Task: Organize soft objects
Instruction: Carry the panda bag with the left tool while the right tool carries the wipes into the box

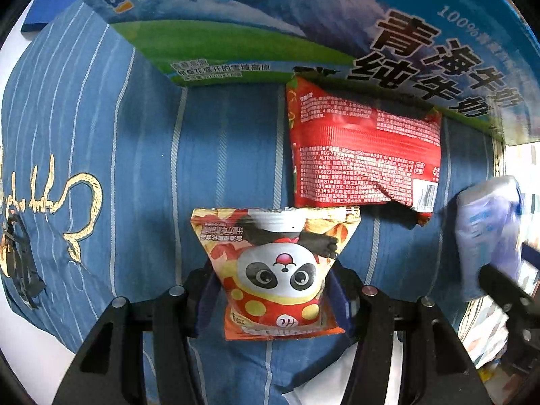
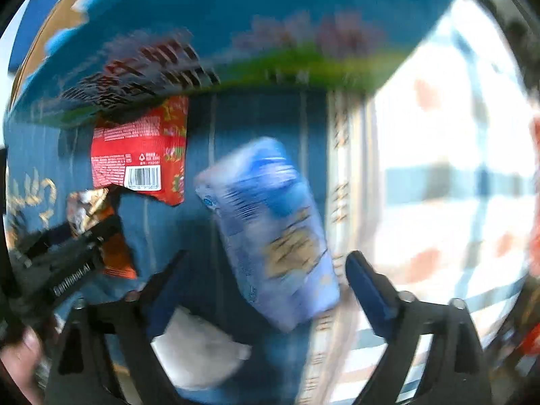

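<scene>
A: Left wrist view, sharp: left gripper (image 1: 275, 290) clamped on the panda pouch (image 1: 275, 266), pads pinching its lower half from both sides. Just past the pouch's far edge, touching or nearly so, a red wipes pack (image 1: 364, 152) flat on the blue striped cloth (image 1: 135, 155). Far end of that pack tucked under the overhanging blue milk carton (image 1: 303, 27).

B: Right wrist view, blurry as heck. Right gripper (image 2: 266, 270) jaws wide apart, pale blue tissue pack (image 2: 273, 233) between them, tilted. Can't see either pad pressing on it. Same red pack off to the far left, barcode showing here. Also a white crumpled thing (image 2: 199, 351) close in by the left finger, barely there in the other view.

A: Room? Bare cloth wide open left of the left gripper, only gold embroidery (image 1: 81, 216) there. Right side tighter, blue pack and the other tool crowding in.

B: Cloth edge just right of the right gripper, then a checked white surface (image 2: 449, 185). Carton blocks the far side. Carton text smeared, a fingertip cut off bottom left.
</scene>
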Motion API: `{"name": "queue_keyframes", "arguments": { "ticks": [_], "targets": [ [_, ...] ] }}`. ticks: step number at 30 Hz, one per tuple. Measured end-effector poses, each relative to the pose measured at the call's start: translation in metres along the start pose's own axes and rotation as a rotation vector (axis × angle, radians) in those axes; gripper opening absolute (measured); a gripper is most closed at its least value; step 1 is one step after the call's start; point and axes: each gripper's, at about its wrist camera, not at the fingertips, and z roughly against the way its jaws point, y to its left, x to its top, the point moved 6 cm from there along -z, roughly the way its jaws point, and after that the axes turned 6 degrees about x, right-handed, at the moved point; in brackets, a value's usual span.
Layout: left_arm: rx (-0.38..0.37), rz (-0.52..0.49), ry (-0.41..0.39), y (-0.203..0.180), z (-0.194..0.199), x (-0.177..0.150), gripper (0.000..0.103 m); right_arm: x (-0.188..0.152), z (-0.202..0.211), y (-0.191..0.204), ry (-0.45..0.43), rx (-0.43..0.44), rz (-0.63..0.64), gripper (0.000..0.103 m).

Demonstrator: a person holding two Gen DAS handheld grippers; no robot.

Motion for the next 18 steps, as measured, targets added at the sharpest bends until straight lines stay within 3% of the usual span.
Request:
{"name": "queue_keyframes", "arguments": {
  "ticks": [3,7,10,14,16,18],
  "targets": [
    [-0.006,-0.004,0.005,0.003,-0.013,-0.007,0.054,0.007,0.013,0.003,-0.054,-0.11,0.092,0.097],
    [-0.014,-0.017,0.012,0.008,-0.025,-0.02,0.054,0.021,-0.003,0.016,0.003,-0.079,0.138,0.097],
    [-0.022,-0.015,0.013,0.011,-0.031,-0.028,0.054,0.034,-0.023,0.0,0.053,-0.102,0.122,0.096],
    [-0.032,-0.004,0.003,0.009,-0.036,-0.037,0.054,0.033,-0.033,-0.012,0.078,-0.11,0.084,0.082],
    [-0.042,0.001,-0.003,0.01,-0.036,-0.039,0.054,0.032,-0.029,-0.018,0.089,-0.06,0.046,0.082],
    [-0.051,0.006,-0.007,0.011,-0.035,-0.042,0.054,0.026,-0.016,-0.019,0.102,0.057,-0.02,0.082]
  ]
}}
